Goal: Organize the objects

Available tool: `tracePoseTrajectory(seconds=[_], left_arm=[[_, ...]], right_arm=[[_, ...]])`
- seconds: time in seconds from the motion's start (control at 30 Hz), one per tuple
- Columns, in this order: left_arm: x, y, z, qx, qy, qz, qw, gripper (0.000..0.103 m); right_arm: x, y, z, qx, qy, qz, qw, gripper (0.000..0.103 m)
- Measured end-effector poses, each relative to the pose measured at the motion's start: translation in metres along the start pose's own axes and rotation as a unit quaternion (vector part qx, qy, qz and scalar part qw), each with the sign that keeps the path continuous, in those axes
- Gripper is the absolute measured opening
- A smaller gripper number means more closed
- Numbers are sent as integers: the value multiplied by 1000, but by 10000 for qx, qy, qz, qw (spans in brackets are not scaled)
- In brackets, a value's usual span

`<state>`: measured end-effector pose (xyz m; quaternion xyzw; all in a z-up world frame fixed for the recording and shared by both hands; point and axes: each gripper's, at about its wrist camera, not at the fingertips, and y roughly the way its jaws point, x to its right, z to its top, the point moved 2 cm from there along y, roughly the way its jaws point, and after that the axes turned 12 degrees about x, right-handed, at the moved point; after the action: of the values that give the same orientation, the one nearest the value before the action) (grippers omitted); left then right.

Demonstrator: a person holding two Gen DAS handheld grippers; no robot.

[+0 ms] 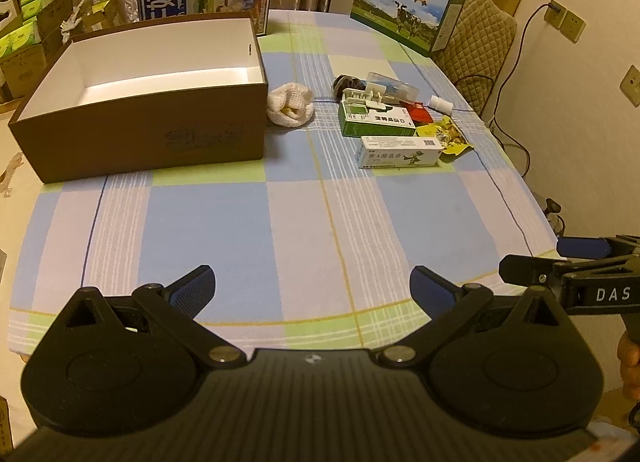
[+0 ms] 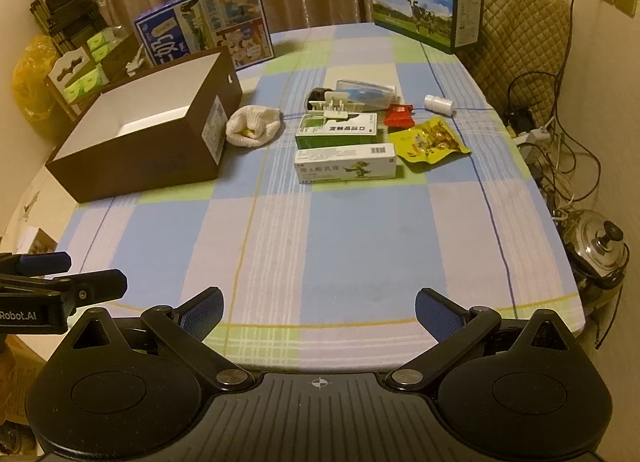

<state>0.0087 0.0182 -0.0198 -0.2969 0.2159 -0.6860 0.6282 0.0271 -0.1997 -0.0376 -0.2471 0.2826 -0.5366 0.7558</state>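
I hold my left gripper (image 1: 312,286) and right gripper (image 2: 320,310) low over the near edge of the checked tablecloth (image 2: 360,222), both with fingers wide apart and empty. Farther, the white medicine box (image 2: 346,163) lies beside the green box (image 2: 337,130), the yellow snack bag (image 2: 428,141) right of them. The open brown box (image 1: 140,102) stands left, touching nothing.

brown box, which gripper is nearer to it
Left. The left gripper sits at the near table edge, closer to the brown box on the table's left; the right gripper is farther right.
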Motion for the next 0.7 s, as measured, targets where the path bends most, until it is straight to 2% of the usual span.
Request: tracePoseTrajectory(seconds=[0.4,0.7], left_arm=[[20,35,24,-36,-12,48,10000,102],[47,72,45,-92,38,61,9999,102]], right_arm=[[30,24,28,-53,-141,102,9998,100],[66,48,52,-140,-162,148,9997,100]])
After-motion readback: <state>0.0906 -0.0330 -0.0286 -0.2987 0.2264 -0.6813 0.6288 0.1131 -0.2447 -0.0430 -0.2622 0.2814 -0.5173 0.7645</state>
